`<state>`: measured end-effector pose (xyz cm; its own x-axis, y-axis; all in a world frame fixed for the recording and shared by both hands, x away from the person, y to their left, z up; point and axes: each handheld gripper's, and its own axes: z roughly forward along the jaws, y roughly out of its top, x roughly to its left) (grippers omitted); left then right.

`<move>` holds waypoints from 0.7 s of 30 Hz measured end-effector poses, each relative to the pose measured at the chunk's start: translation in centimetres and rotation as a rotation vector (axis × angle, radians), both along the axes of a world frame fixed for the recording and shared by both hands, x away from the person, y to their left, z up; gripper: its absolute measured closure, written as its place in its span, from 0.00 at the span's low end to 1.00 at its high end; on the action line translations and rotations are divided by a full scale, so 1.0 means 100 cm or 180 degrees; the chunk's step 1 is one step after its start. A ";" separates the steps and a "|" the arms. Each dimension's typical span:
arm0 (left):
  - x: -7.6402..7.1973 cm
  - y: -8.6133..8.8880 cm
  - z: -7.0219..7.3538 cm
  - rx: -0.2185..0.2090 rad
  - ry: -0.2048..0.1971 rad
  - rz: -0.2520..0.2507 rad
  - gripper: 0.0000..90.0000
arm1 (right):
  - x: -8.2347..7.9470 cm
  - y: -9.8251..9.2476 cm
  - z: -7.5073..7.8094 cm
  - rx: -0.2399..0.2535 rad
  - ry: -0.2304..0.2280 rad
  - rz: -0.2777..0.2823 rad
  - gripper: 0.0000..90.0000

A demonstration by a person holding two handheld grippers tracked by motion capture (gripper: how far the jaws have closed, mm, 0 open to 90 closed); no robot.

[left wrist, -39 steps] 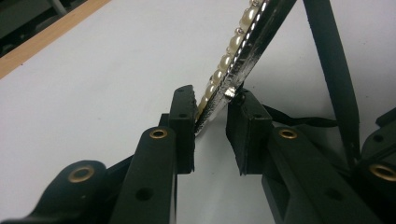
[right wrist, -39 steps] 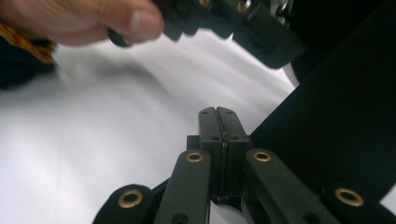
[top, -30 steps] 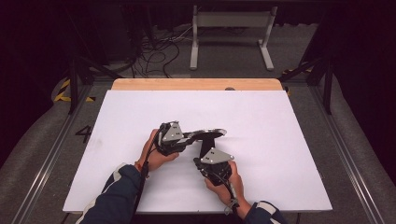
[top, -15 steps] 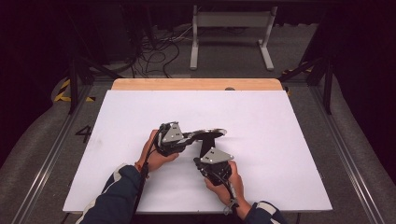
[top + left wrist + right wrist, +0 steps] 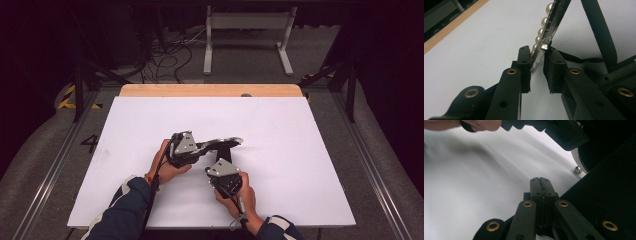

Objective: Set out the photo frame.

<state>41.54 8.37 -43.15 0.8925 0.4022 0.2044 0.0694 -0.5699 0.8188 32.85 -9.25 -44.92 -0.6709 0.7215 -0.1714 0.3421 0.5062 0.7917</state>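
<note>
A black sandal (image 5: 223,142) with a pearl-trimmed sole is held off the white table sheet (image 5: 300,150) near the middle. My left gripper (image 5: 205,149) comes in from the left and is shut on the sole's end. In the left gripper view the sole edge (image 5: 549,32) sits pinched at the tips of my left gripper (image 5: 537,58), with pearls (image 5: 544,22) along it and a black strap (image 5: 599,27) to the right. My right gripper (image 5: 223,161) points up at the sandal from below. Its jaws (image 5: 540,180) are shut, with nothing seen between the pads.
The white sheet covers a wooden table whose far edge (image 5: 210,90) shows. A metal stand (image 5: 247,30) and cables (image 5: 170,55) lie on the floor beyond. In the right gripper view the sandal's dark body (image 5: 606,155) and a silver stud (image 5: 577,169) are close on the right.
</note>
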 end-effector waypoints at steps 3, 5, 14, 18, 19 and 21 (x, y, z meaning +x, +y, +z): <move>-0.001 0.001 0.001 0.0016 -0.0003 -0.0010 0.85 | 0.000 0.000 0.000 -0.0019 -0.0003 -0.0027 1.00; -0.001 0.000 0.001 0.0017 -0.0005 -0.0016 0.86 | 0.000 -0.001 0.000 -0.0021 0.0010 -0.0052 1.00; -0.006 -0.001 0.005 0.0057 -0.0071 -0.0107 0.88 | 0.001 -0.010 0.000 -0.0006 0.0069 -0.0098 1.00; -0.006 -0.001 0.004 0.0001 -0.0034 -0.0098 0.88 | 0.001 -0.011 0.000 -0.0022 0.0079 -0.0103 1.00; -0.006 -0.002 0.003 -0.0022 -0.0015 -0.0075 0.87 | 0.001 -0.011 -0.001 -0.0011 0.0089 -0.0103 1.00; -0.005 -0.004 0.001 -0.0009 -0.0026 -0.0067 0.82 | 0.002 -0.012 -0.002 0.0036 0.0129 -0.0099 1.00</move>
